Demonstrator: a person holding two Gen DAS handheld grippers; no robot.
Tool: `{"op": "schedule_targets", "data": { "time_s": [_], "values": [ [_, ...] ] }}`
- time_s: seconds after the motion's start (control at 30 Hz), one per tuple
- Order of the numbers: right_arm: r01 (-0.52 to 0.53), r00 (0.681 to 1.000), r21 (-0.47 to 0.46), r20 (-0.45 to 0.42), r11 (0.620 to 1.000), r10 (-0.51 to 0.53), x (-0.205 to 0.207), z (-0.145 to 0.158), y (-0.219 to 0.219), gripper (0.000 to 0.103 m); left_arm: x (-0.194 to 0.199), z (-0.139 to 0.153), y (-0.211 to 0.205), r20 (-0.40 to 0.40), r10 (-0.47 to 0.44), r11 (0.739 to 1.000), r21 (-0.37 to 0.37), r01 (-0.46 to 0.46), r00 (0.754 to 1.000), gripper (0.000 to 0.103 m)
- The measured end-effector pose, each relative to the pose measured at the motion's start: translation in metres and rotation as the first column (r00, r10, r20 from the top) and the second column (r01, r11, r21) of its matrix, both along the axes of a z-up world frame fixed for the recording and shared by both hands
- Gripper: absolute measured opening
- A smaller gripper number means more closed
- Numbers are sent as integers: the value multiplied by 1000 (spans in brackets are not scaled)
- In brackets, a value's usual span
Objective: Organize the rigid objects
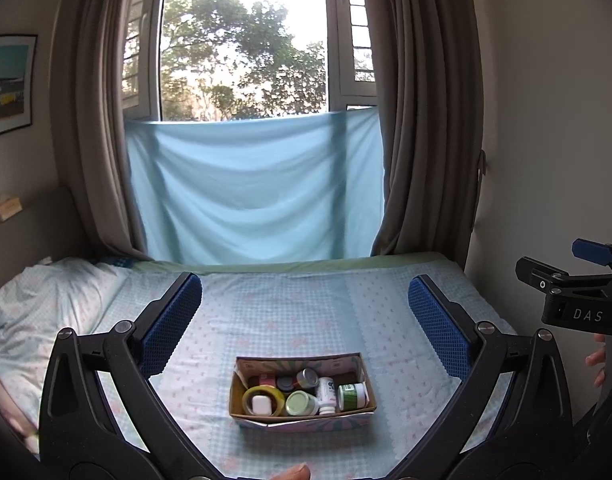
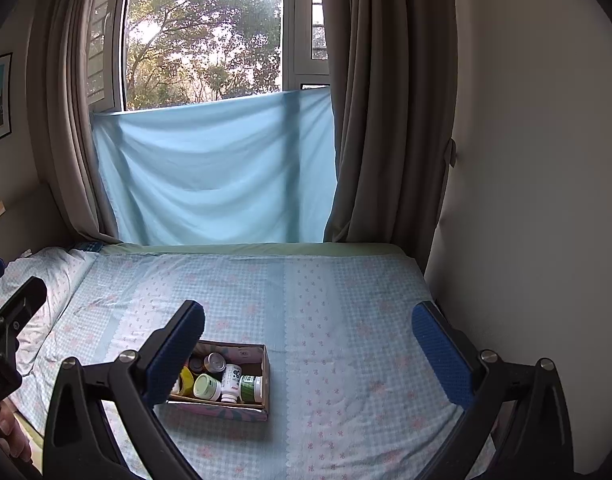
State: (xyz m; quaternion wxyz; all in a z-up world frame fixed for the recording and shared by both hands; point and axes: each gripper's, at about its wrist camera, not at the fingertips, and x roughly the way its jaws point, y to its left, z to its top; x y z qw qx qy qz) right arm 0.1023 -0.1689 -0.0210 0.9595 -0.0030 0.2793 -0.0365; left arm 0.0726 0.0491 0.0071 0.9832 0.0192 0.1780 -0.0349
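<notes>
Your left gripper (image 1: 304, 312) hangs above the bed (image 1: 290, 312) with its 2 blue-padded fingers (image 1: 168, 326) spread wide, nothing between them. The cardboard box (image 1: 362, 368) sits on the checked sheet directly below and ahead of that gap, its long side facing you.

Inside the box: a yellow tape roll (image 1: 247, 394) at its left end with a small white case (image 1: 260, 404) in the roll's hole, a green-lidded jar (image 1: 300, 403) just right of the roll, a white bottle (image 1: 326, 394) lying right of the jar, and a green-labelled bottle (image 1: 352, 396) on its side at the right end. A silver-topped can (image 1: 306, 377) and some darker, red-labelled items sit along the box's back wall (too small to name).

Your right gripper (image 2: 308, 322) is also wide open and empty, held to the right of the box; its left finger (image 2: 174, 354) covers the box's left part in the right wrist view. In the left wrist view that gripper's black body shows well right of the box.

A pillow (image 1: 38, 304) lies far left of the box. Beyond the box, a light blue cloth (image 1: 254, 184) hangs across the window between brown curtains (image 1: 422, 120).
</notes>
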Motion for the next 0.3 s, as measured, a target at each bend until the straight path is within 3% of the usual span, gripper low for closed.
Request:
{"op": "schedule_targets", "data": {
  "time_s": [0.3],
  "values": [
    [-6, 1000, 4, -3, 1000, 6, 1, -2, 7, 103, 3, -5, 8, -25, 18, 1000, -15, -19, 1000, 103]
  ]
}}
